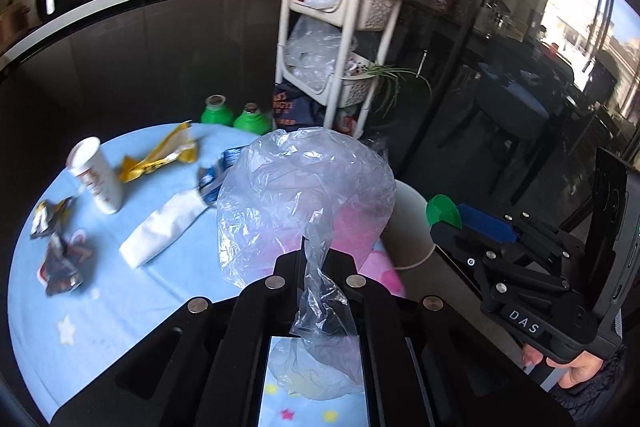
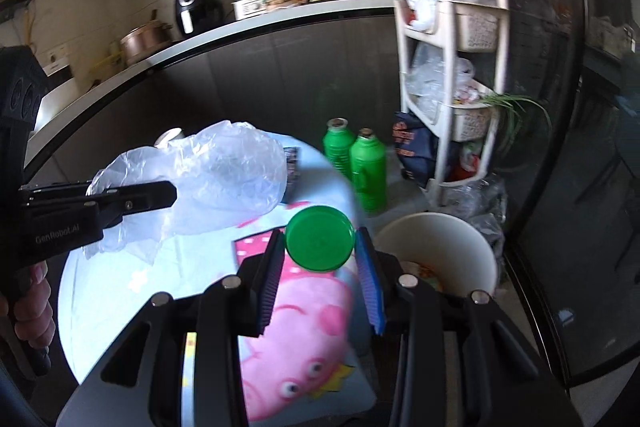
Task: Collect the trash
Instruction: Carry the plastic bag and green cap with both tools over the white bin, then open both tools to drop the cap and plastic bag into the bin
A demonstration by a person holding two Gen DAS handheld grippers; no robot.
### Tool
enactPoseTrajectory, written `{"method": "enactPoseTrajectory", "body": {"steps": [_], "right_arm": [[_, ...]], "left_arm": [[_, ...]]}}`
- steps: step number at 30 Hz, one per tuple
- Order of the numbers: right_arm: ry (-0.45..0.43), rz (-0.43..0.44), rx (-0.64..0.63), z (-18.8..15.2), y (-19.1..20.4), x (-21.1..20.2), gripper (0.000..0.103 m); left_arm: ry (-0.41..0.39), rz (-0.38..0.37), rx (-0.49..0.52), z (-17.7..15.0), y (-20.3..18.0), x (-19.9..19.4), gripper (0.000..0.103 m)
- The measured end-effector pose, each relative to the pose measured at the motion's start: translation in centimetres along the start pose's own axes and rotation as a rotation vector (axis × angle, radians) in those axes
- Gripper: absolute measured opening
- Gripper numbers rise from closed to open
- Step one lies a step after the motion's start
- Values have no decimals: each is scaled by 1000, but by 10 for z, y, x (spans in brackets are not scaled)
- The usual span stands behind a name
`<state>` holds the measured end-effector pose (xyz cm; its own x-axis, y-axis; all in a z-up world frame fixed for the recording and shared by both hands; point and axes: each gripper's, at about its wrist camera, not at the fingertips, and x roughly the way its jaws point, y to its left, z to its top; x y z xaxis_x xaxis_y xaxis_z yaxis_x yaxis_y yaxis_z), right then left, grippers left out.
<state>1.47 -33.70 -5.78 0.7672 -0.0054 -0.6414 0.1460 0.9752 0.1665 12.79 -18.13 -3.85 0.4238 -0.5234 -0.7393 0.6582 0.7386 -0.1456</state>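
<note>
Kitchen table (image 1: 120, 307), blue cloth; left fingers (image 1: 316, 259) pinch bag (image 1: 304, 187), right fingers (image 2: 320, 247) clamp lid (image 2: 320, 239).

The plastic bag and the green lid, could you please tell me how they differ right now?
The bag is clear, crumpled and floppy; the lid is opaque green, round and rigid. The bag hangs from the shut left tongs; the lid sits between the wider right tongs. Both are held above the table.

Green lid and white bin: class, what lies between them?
Nothing: in the right wrist view only the right gripper's blue pad separates the lid from the bin.
</note>
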Motion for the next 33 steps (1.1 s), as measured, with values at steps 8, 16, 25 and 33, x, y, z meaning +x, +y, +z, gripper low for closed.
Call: {"method": "enactPoseTrajectory", "body": {"steps": [8,16,25,33], "right_arm": [[47,-77,63,-15,-65,18,37],[95,-104,162,-34,-122,50,37],[174,-66,207,-55,-151,103,37],[208,-70,216,-62,-163,128,38]], "left_arm": [[61,-84,34,29,-44,60,2],[139,-134,61,49,-79,128,2],[231,-110,78,44,-90,184,2],[267,-105,97,42,-101,214,2]]}}
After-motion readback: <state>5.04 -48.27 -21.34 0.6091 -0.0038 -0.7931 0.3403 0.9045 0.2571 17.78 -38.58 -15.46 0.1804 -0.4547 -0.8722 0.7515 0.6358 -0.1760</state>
